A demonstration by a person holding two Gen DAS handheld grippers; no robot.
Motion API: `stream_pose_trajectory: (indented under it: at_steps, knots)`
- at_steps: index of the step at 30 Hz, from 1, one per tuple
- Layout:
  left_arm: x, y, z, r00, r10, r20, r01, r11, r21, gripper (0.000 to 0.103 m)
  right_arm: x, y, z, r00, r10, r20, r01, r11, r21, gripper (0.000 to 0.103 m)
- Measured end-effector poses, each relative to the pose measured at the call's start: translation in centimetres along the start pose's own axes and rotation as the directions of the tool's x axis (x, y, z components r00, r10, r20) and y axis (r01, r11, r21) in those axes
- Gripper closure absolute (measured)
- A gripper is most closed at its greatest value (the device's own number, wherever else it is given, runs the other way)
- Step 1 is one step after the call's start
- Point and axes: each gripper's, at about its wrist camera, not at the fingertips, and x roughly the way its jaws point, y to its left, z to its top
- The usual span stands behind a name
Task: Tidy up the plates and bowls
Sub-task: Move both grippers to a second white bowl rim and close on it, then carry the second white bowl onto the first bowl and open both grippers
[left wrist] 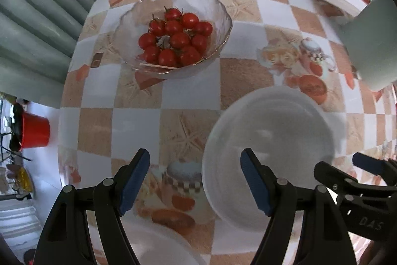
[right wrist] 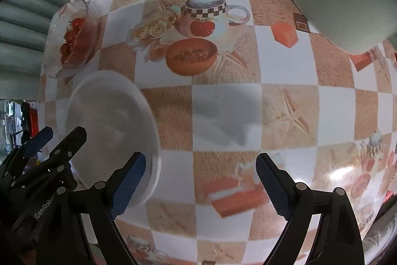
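With both the left gripper [left wrist: 194, 180] and right gripper [right wrist: 201, 186] gaping empty beside the white bowl [left wrist: 270, 155], a careless one-sided nudge could skid it toward the table's near edge.

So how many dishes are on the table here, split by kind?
Glass bowl with cherry tomatoes: 1
White bowl: 1
White dish, only its rim showing at the bottom edge of the left wrist view: 1
Total: 3
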Motion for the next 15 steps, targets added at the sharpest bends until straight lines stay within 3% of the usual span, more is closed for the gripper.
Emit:
stream_pose_trajectory:
  at_steps: [2,5,7,8,10,12,15]
  knots:
    - [0.7,-0.1,0.2,1.000,0.009,-0.009,-0.009,1.000,0.008,0.024,0.5,0.2,0.3,1.000,0.002,-0.004,-0.002,1.000,-0.002,0.012]
    - [1.9,-0.3,0.3,0.999,0.001,-0.041,-0.001,1.000,0.012,0.027,1.3,0.6,0.3,1.000,0.012,-0.021,-0.013,1.000,-0.012,0.032]
    - [2.4,-0.4,0.2,0.998,-0.024,-0.065,0.025,1.000,0.018,0.049,1.3,1.3,0.3,1.000,0.026,-0.004,-0.027,0.999,-0.039,0.040]
    - [2.6,-0.5,0.2,0.997,-0.045,-0.071,0.046,0.999,0.013,0.052,1.3,1.8,0.4,0.999,0.033,-0.003,-0.033,0.998,-0.051,0.046]
    - [2.5,-0.7,0.2,0.994,-0.079,-0.071,0.080,0.997,0.006,0.072,1.6,2.7,0.5,0.997,0.070,-0.020,-0.072,0.994,-0.079,0.071]
    - [2.3,-1.1,0.3,0.995,-0.069,-0.072,0.071,0.997,0.024,0.072,1.9,2.9,0.5,0.994,0.099,-0.041,-0.102,0.992,-0.070,0.085]
    - [2.1,-1.6,0.1,0.995,-0.057,-0.079,0.060,0.997,0.039,0.072,2.1,3.1,-0.1,0.995,0.092,-0.048,-0.096,0.992,-0.081,0.088]
